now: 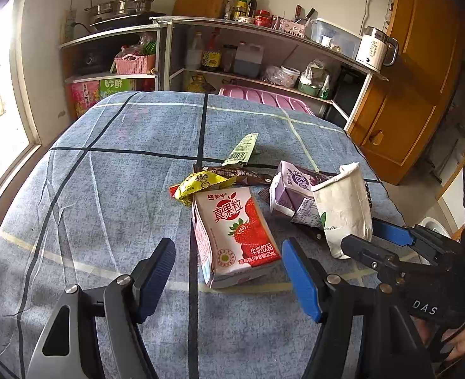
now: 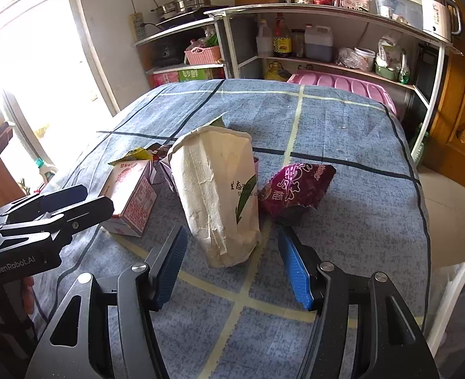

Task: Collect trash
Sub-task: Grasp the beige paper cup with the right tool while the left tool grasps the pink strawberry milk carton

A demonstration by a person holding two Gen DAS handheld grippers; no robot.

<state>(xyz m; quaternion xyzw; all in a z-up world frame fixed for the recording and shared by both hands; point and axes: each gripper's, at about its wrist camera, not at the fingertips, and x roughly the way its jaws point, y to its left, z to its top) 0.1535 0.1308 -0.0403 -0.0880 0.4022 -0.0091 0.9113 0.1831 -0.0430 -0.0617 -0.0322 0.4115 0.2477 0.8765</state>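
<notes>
Trash lies on a table under a blue checked cloth [image 1: 106,189]. A strawberry milk carton [image 1: 235,230] lies on its back just ahead of my left gripper [image 1: 229,246], whose jaws stand open and clear of it. Behind it are a yellow wrapper [image 1: 200,183], a green wrapper [image 1: 241,150] and a purple drink carton [image 1: 292,189]. A crushed white paper cup [image 2: 216,195] stands tilted between the fingertips of my right gripper [image 2: 232,233], which is open with both pads apart from the cup. A purple snack bag [image 2: 295,186] lies right of the cup.
A metal shelf [image 1: 264,31] with bottles, pots and a kettle stands behind the table, with a pink lidded box [image 2: 343,85] below it. A white bin with a bag liner [image 2: 453,300] sits off the table's right edge. A bright window fills the left side.
</notes>
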